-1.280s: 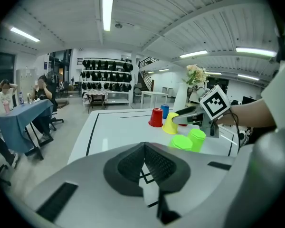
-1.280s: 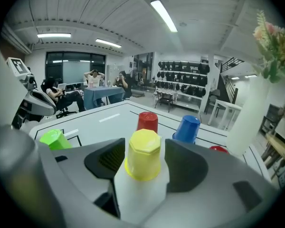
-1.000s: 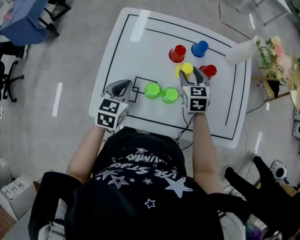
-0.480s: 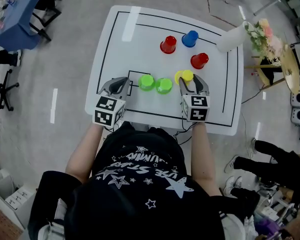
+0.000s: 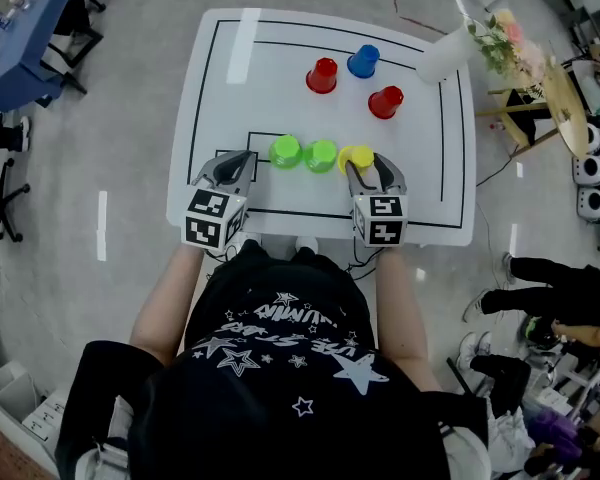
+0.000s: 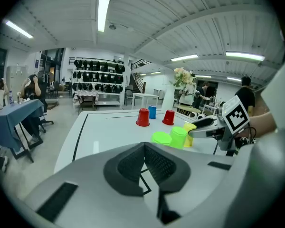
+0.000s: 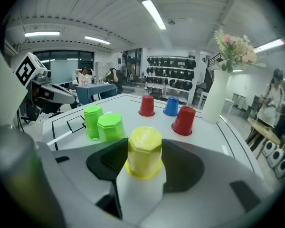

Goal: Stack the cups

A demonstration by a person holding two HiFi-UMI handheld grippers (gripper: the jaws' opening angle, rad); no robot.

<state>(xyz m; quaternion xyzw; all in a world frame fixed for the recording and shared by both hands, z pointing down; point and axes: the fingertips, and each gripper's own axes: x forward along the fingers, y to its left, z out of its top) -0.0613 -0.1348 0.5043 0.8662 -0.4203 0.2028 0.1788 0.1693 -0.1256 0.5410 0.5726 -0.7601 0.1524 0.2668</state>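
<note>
Right gripper view puts the mouth-down yellow cup (image 7: 144,148) squarely between your right gripper's (image 5: 370,171) pads, clamped across its faceted wall, just beside the nearest green cup (image 7: 110,127) at the near side of the white table (image 5: 230,78). Your left gripper (image 6: 143,148) is pinched closed on nothing. Expect the yellow cup to be light, thin and springy (probably slick too), so squeeze gently mid-wall, on opposite flats.

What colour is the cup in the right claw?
The cup is yellow; the right gripper view shows it best.
</note>
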